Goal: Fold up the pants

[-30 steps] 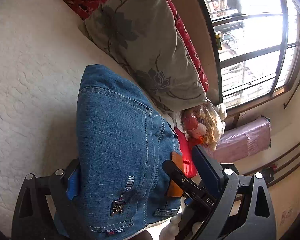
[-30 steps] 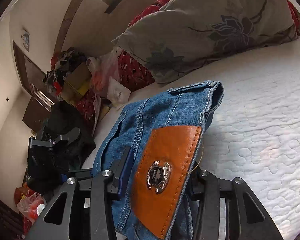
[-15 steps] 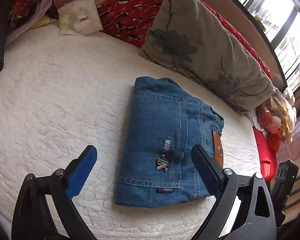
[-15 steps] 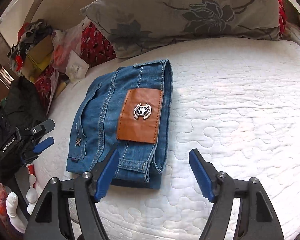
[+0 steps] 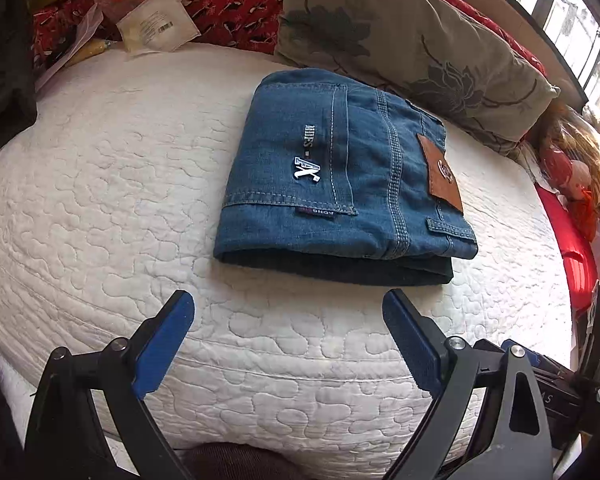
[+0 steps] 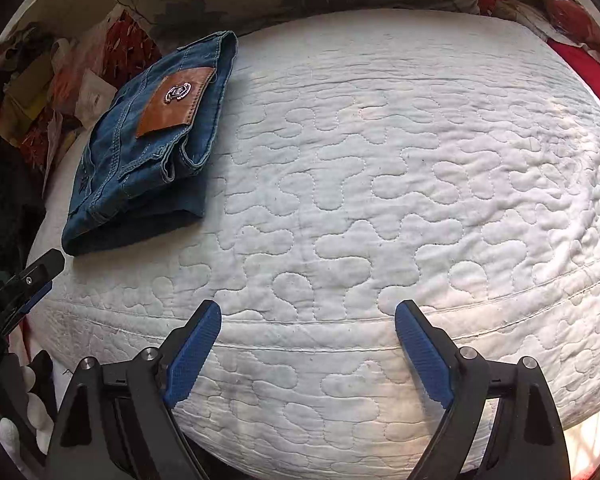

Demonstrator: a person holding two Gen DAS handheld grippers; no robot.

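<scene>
The blue jeans lie folded into a flat rectangle on the white quilted mattress, brown leather patch up. My left gripper is open and empty, held near the mattress's front edge, a little short of the jeans. In the right wrist view the folded jeans lie at the far left. My right gripper is open and empty over the mattress's front edge, well to the right of the jeans.
A grey flowered pillow lies right behind the jeans. Red patterned bedding and plastic packets sit at the back left. A doll lies at the right edge. The left gripper shows at the far left of the right wrist view.
Both grippers let go of the jeans, opened and pulled back toward the mattress's front edge. The jeans went from held up to lying flat and folded.
</scene>
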